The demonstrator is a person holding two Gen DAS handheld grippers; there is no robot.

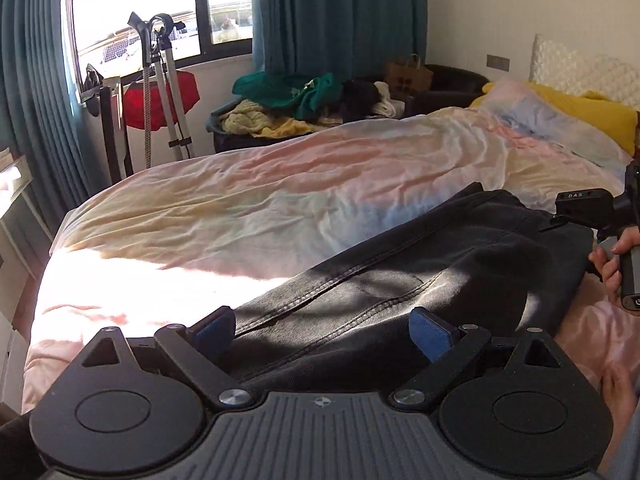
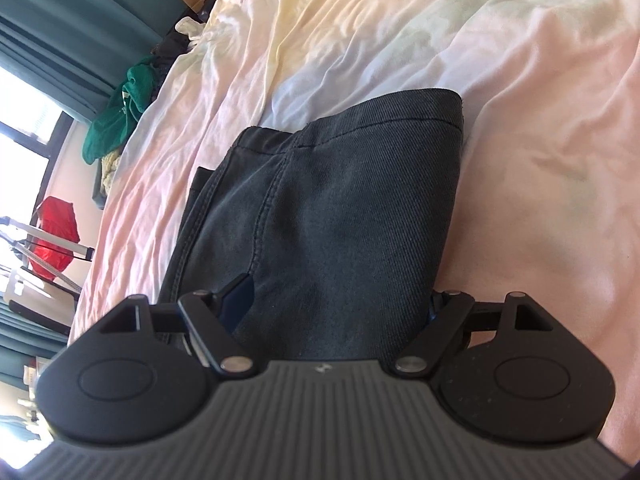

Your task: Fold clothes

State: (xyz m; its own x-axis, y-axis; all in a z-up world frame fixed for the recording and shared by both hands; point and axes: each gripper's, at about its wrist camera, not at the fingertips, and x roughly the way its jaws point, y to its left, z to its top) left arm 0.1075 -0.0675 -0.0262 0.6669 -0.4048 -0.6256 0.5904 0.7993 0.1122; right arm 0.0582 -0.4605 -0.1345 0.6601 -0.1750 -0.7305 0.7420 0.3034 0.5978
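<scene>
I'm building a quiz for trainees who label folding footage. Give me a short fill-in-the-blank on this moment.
1. The dark jeans lie folded on the ____.
2. Both the left gripper and the right gripper have their jaws ____.
3. The curtains beside the window are ____ in colour.
4. The pillow against the headboard is ____.

Missing words: bed; open; teal; yellow

Bed with rumpled pastel duvet point(image 1: 280, 184), sunlit at its foot. Pastel pillow point(image 1: 532, 120) against a yellow pillow point(image 1: 600, 114) below a quilted white headboard point(image 1: 576, 68). Teal curtains point(image 1: 340, 12) flanking a window point(image 1: 136, 4). Brown paper bag point(image 1: 408, 74). Red cloth point(image 1: 168, 98) behind a metal stand point(image 1: 168, 92). Yellow knit blanket point(image 1: 256, 122).
</scene>
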